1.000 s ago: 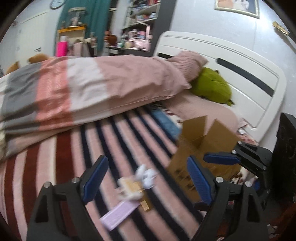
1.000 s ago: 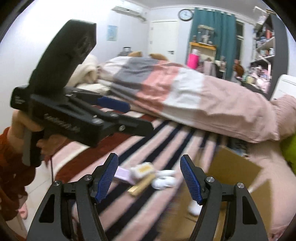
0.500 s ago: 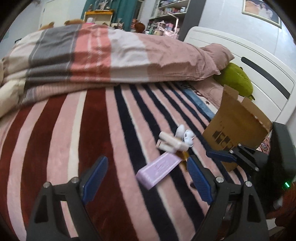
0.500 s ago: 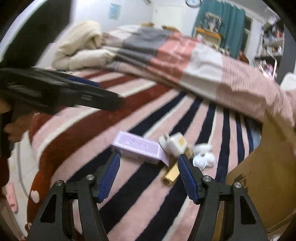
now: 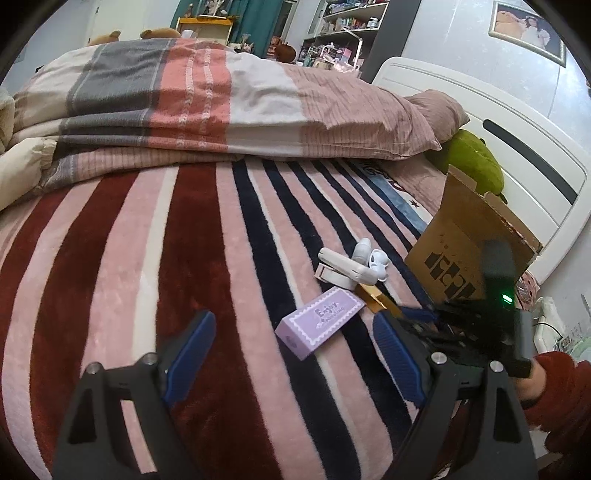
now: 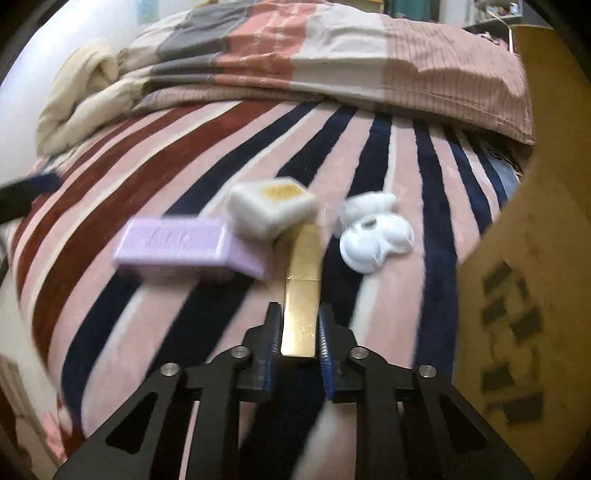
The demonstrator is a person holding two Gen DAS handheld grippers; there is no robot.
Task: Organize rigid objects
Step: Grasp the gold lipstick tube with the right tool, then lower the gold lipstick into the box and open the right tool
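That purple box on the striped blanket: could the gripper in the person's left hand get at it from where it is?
Probably yes. The left gripper is open, and the purple box lies just ahead between its fingers with nothing on top. The right gripper, shut on the gold bar, works close beside it and might crowd it.

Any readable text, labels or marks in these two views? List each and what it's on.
"Enjoy": first line of script on the purple box; the second line beneath it is too small to read.
Black block marks printed on the cardboard box: shapes only, not readable as letters.
Gold bar in the right claw: no legible text.
Purple box in the right wrist view: lettering blurred, unreadable.
Framed picture on the wall: no text visible.
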